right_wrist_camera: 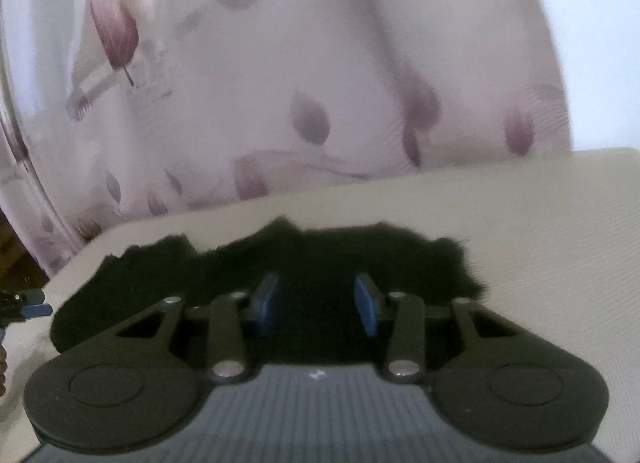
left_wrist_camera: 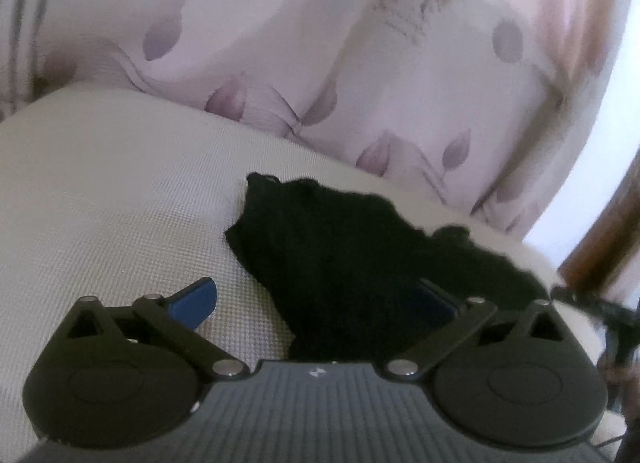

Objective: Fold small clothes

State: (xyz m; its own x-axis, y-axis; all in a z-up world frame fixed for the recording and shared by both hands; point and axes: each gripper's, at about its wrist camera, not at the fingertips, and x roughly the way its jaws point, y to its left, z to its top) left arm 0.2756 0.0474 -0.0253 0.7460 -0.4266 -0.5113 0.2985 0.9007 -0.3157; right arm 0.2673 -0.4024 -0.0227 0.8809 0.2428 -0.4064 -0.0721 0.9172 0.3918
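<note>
Our left gripper stands with its jaws spread as wide as they go, one blue pad over bare cloth on the left, the other dark against the garment on the right; neither presses on anything. Through this left wrist view, the black garment lies crumpled on a pale waffle-textured bedcover, its near edge running under the gripper body and its far edge ragged, close to the far rim of the bed. A pink curtain printed with purple leaves hangs beyond.

From the right wrist view, our right gripper holds its blue pads partly apart, the garment dark between and beyond them. Black fabric against black shadow hides the detail, so we cannot tell whether a layer is caught there. The cloth spreads wide from left to right, lumpy and uneven, with no clean fold line visible.

We judge the risks plain. Should either gripper close on a bunched ridge instead of a single edge, the fold would come out crooked. A drag toward the far side could pull the garment off the bed, since it lies near that rim.
</note>
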